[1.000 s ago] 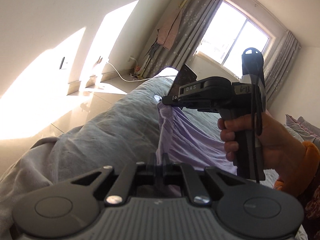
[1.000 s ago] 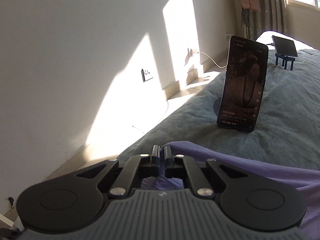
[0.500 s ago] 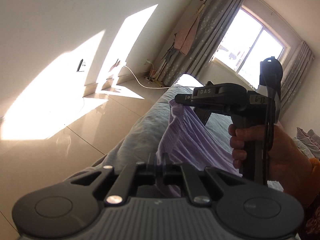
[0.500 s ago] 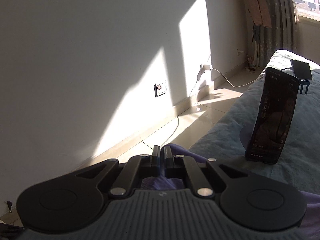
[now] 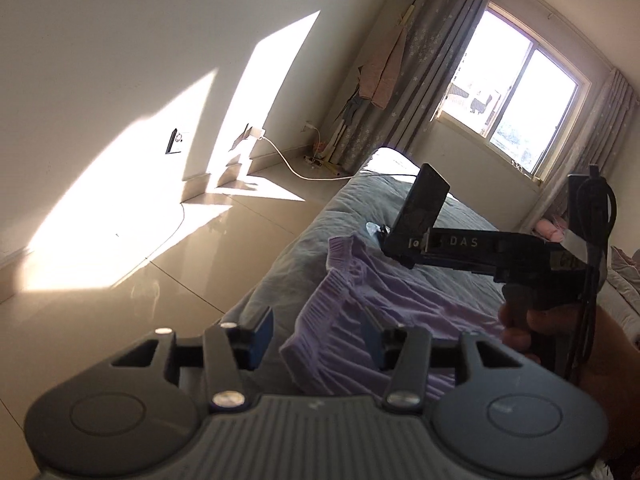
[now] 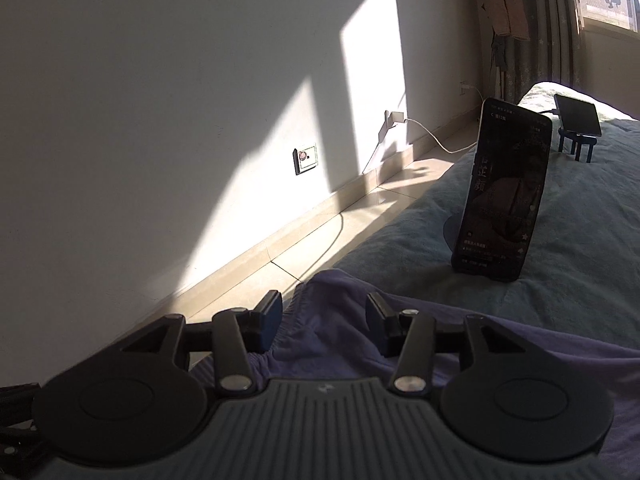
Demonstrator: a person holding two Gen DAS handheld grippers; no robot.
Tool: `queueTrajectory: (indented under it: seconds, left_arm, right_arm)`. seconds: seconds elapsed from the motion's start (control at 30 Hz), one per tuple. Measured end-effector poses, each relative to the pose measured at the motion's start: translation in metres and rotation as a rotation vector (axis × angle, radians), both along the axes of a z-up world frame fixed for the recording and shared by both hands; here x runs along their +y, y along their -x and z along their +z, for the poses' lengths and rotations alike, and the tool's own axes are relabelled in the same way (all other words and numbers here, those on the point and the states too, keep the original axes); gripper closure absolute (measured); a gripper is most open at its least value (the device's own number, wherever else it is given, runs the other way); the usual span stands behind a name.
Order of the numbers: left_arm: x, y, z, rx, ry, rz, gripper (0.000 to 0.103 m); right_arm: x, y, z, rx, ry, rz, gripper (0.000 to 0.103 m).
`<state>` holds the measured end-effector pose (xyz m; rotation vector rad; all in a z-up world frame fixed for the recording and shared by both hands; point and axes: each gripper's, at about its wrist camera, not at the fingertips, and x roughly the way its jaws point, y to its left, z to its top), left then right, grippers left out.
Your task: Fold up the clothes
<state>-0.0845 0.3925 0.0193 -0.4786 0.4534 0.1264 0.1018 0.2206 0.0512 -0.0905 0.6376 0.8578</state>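
Both my left gripper (image 5: 318,338) and right gripper (image 6: 324,322) are spread, holding nothing; the purple garment (image 5: 400,304) lies rumpled on the bed (image 5: 360,200), folds unfinished.

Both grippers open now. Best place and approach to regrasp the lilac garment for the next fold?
Judging by its pose, pinch the gathered elastic waistband of the lilac ribbed fabric garment, which lies on the grey-green bedspread. Come from the floor side: the band lies bunched along that bed edge between the left gripper and right gripper.
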Motion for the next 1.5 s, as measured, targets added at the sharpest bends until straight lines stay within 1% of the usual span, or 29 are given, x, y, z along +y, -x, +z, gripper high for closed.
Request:
queueTrajectory:
  seconds: [0.13,0.27,0.43,0.67,0.97,1.27,1.5]
  left_arm:
    - [-0.024,-0.008,0.016,-0.019,-0.04,-0.097,0.051]
    - [-0.052,-0.02,0.021,0.003,-0.048,-0.192,0.051]
    - [-0.09,-0.032,0.02,0.041,-0.095,-0.278,0.05]
    - [-0.14,-0.048,0.011,0.103,-0.123,-0.368,0.049]
    - [-0.201,-0.071,0.006,0.155,-0.169,-0.459,0.049]
    - [-0.26,-0.085,0.005,0.175,-0.201,-0.562,0.049]
    - [-0.305,-0.094,0.001,0.193,-0.212,-0.646,0.049]
  right_arm:
    - [-0.048,0.015,-0.002,0.01,0.012,-0.034,0.053]
    - [-0.099,0.025,-0.011,0.025,0.029,-0.101,0.053]
    - [-0.152,0.032,-0.02,0.051,0.038,-0.18,0.053]
    - [-0.227,0.042,-0.032,0.089,0.049,-0.29,0.053]
    - [-0.282,0.049,-0.042,0.113,0.043,-0.364,0.053]
    - [-0.338,0.058,-0.043,0.099,0.073,-0.428,0.053]
    - [-0.394,0.064,-0.045,0.102,0.091,-0.508,0.053]
